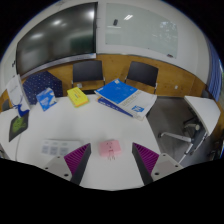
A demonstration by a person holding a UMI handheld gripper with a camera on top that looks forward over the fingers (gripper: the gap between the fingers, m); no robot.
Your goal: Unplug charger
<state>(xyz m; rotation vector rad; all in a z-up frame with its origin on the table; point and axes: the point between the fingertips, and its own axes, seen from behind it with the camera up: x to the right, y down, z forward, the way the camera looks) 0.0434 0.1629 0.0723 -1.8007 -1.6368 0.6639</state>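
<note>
Hand-held gripper (111,161) hovers open above white table (100,125).

The room is evenly and fairly brightly lit from overhead. Ceiling lights show as pale streaks of glare on the dark glass panel (55,38) and as small bright spots on the whiteboard (135,28). The white counter (95,125) is close to washed out and carries only faint, soft shadows. The wide lens bends straight lines strongly toward the rim, curving the wall and the counter's edge. Detail is soft throughout, most of all far off.
</note>
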